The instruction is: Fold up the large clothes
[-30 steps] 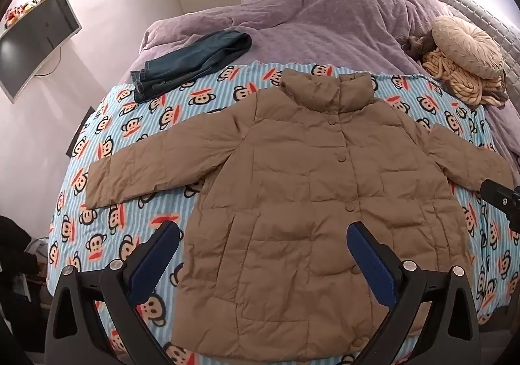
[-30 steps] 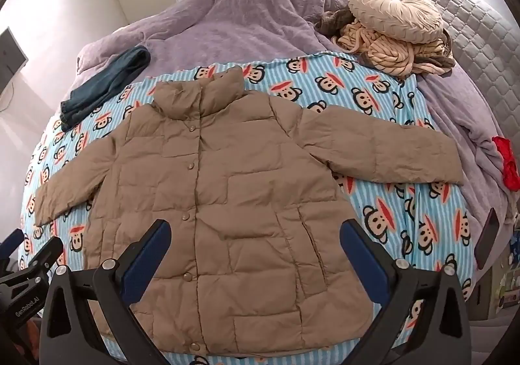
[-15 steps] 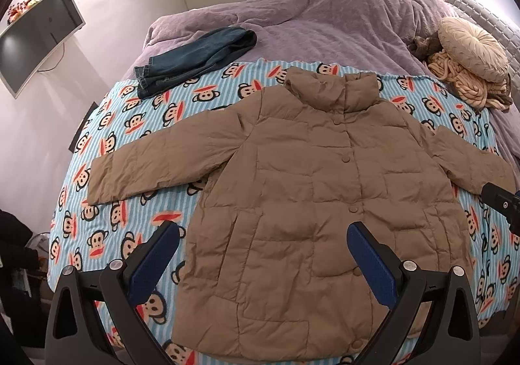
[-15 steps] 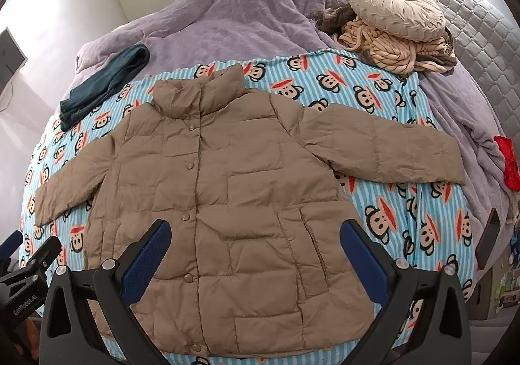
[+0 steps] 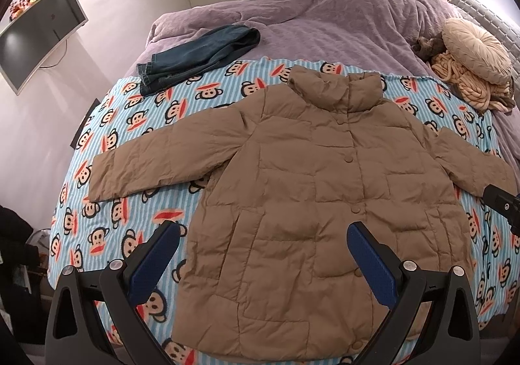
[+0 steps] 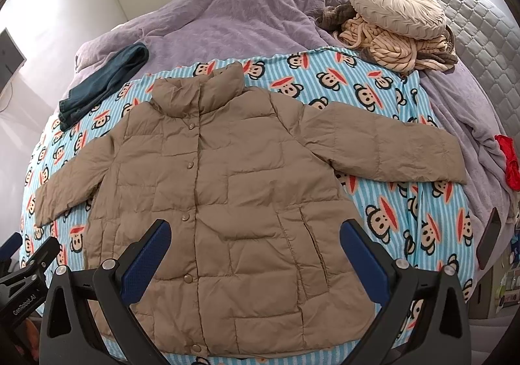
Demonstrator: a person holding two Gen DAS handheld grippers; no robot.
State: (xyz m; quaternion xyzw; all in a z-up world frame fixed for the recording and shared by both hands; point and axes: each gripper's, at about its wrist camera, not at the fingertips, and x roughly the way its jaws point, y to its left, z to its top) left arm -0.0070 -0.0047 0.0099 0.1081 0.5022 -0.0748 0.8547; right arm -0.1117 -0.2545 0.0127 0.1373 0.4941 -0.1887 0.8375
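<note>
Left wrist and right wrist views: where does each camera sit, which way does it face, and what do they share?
Left wrist: on the left tool, above the bed's near edge, facing the tan jacket toward the jeans; its open blue fingers show, the right tool at the right edge.
Right wrist: on the right tool, further right, facing the same way; open fingers show, the left tool at lower left.
Shared: jacket, jeans, monkey-print blanket, round cushion.
</note>
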